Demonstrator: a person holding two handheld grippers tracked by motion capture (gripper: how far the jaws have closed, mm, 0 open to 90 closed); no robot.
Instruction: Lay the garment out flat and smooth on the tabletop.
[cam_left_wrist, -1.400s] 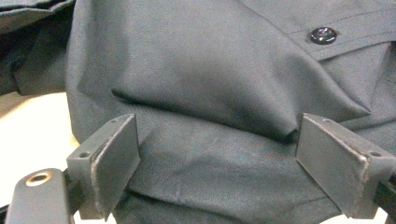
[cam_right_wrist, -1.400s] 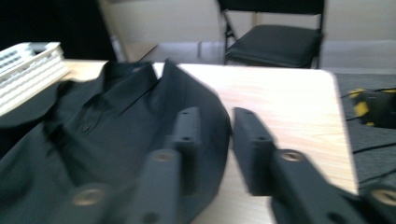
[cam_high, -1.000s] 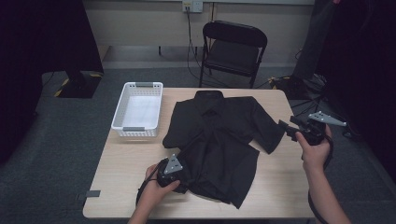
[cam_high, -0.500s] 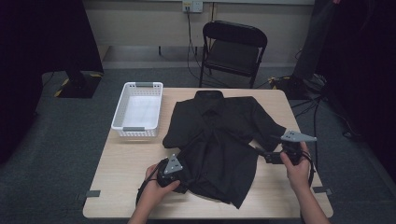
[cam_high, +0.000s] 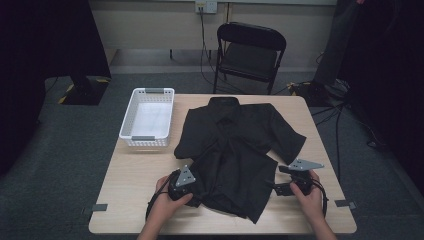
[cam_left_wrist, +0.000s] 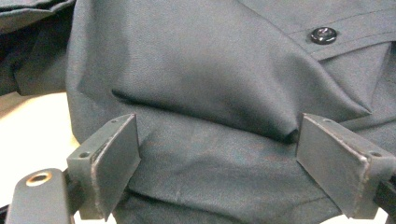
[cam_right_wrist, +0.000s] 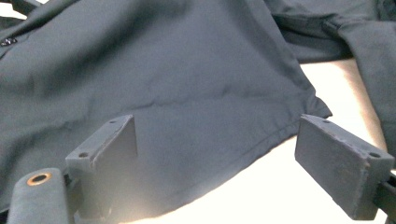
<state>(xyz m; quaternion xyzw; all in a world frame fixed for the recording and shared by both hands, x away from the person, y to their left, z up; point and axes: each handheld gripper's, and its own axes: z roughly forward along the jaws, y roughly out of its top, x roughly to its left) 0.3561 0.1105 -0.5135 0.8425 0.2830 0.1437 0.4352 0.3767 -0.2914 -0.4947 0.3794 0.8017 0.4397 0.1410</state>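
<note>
Below, both pairs of jaws stand spread: the left gripper straddles bunched cloth at the near-left of the black shirt, the right gripper frames its near-right hem, nothing pinched. Folding is judged under way; next, each must close on fabric. Bare table lies near; the white basket sits far-left.
</note>
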